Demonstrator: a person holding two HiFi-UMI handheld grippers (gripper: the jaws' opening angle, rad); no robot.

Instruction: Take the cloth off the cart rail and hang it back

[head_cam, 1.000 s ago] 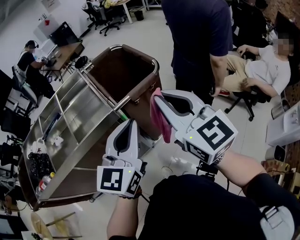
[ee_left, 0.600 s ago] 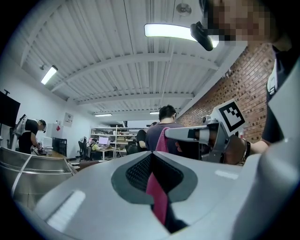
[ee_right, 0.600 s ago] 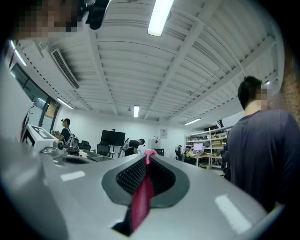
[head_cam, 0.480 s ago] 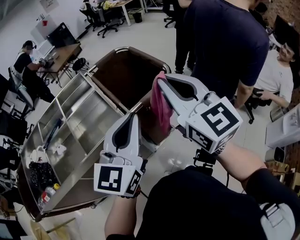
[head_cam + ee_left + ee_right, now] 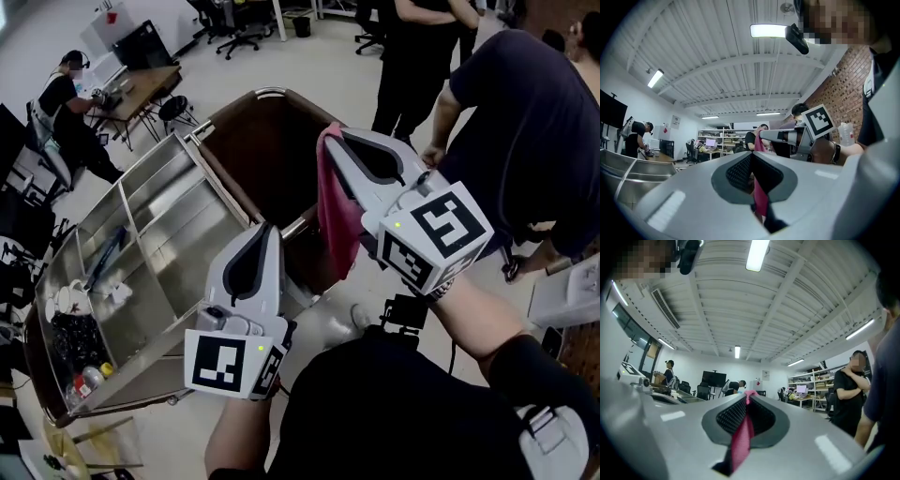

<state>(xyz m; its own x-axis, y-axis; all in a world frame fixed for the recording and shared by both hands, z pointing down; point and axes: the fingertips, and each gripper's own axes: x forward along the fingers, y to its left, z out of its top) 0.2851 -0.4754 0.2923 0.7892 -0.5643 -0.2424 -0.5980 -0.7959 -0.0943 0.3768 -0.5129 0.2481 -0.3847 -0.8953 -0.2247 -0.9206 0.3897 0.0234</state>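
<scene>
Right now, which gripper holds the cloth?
The right gripper: the pink cloth hangs from its shut jaws. The left gripper is shut on nothing.

The right gripper (image 5: pixel 330 133) covers the top right edge of the cloth (image 5: pixel 336 211) it pinches; in the left gripper view the cloth's lower end drops behind the left gripper (image 5: pixel 751 154). The cart rail (image 5: pixel 293 227) passes out of sight behind that gripper and the cloth. Oddments (image 5: pixel 70 323) in the tray left of the left gripper are too small to name; people (image 5: pixel 422 56) beyond the right gripper are cut off by the top edge
</scene>
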